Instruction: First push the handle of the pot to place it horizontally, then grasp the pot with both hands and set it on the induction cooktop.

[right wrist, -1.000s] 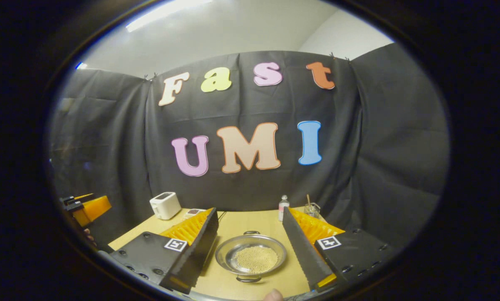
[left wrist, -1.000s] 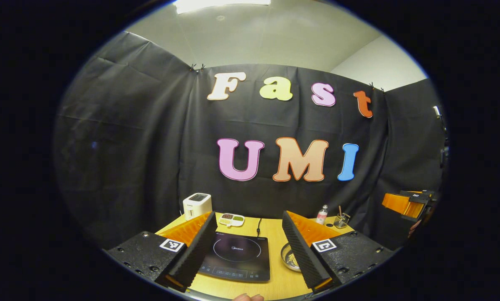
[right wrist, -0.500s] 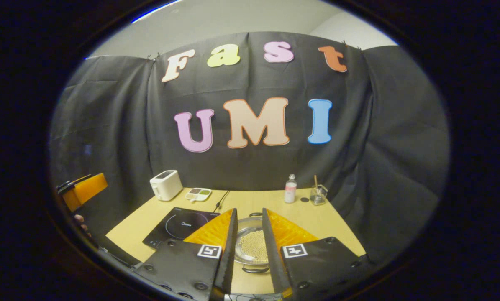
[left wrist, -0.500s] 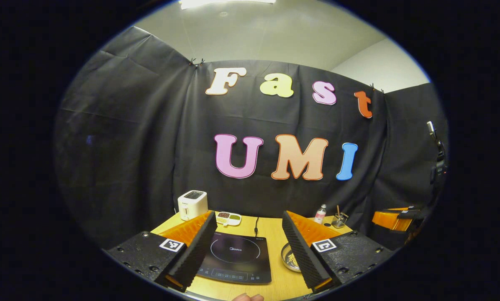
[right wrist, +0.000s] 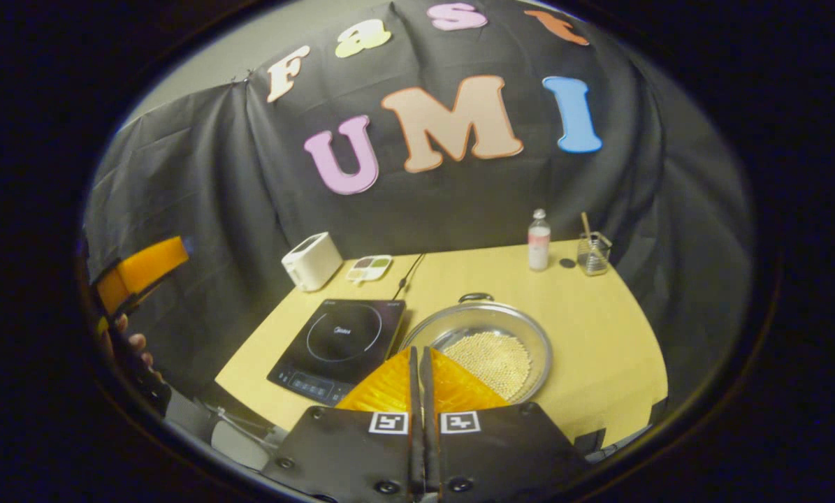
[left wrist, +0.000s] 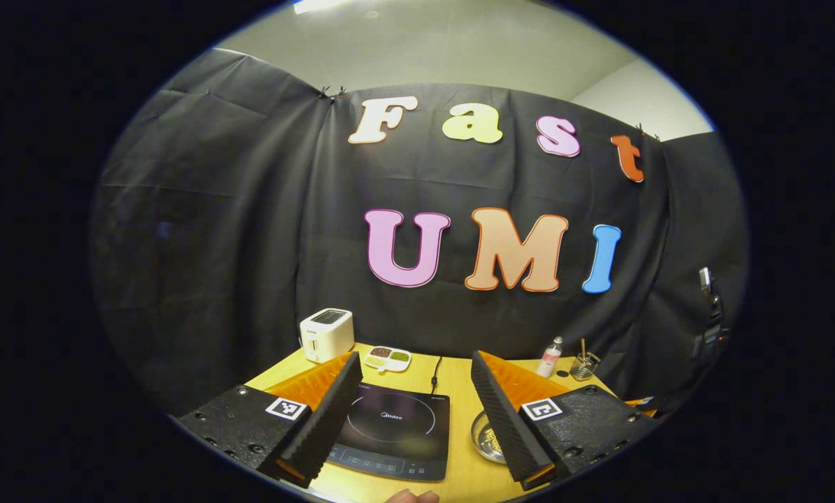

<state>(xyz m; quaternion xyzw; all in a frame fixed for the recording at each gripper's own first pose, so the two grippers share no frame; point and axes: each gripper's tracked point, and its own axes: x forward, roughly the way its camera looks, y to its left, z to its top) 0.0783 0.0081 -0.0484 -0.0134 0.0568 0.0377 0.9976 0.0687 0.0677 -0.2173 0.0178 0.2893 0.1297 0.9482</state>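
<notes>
Here the pot (right wrist: 490,349) lies just beyond the closed right tongs (right wrist: 420,356).

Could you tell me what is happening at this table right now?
A person holds a gripper in each hand over a wooden table. The right gripper, jaws shut on nothing, hangs above the near rim of the steel pot, which holds small pale beads and sits beside the induction cooktop. The left gripper hangs open in front of the cooktop. The pot's handles lie at its near and far sides, so the push has not begun.
</notes>
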